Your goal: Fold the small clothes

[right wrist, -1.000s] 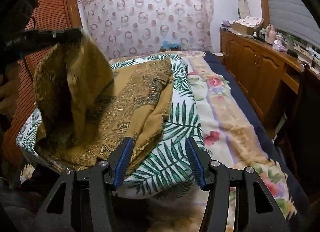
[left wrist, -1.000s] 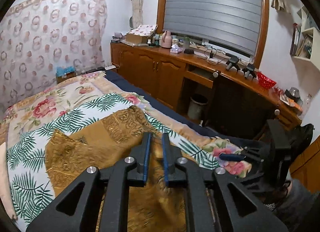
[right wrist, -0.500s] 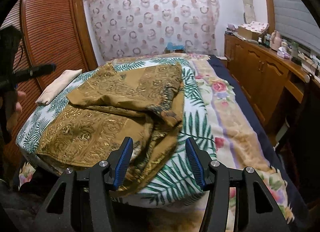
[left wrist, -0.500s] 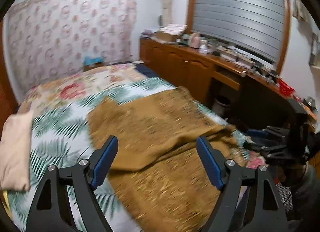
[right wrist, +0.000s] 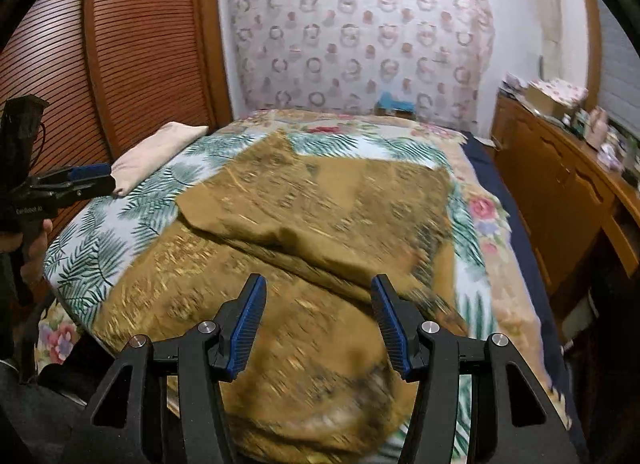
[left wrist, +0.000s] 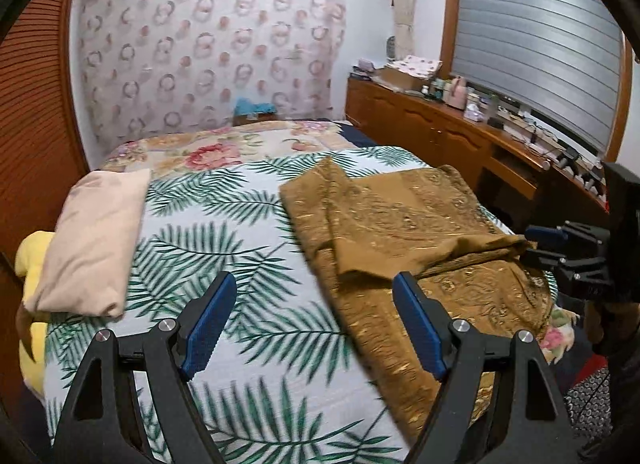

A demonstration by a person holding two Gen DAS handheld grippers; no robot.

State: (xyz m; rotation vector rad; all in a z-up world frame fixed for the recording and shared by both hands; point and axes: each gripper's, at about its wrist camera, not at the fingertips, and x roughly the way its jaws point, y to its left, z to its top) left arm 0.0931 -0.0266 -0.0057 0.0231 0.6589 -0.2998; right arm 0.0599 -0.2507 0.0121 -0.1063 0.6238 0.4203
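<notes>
Brown cloth [right wrist: 320, 224] lying half-folded – both claws, left [left wrist: 312, 320] and right [right wrist: 318, 320], hanging released, needing squaring of edges before creasing again

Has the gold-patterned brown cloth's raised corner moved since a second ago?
Yes. The gold-patterned brown cloth was lifted near the wooden louvred wardrobe; its corner now lies folded flat on the palm-leaf bedspread.
</notes>
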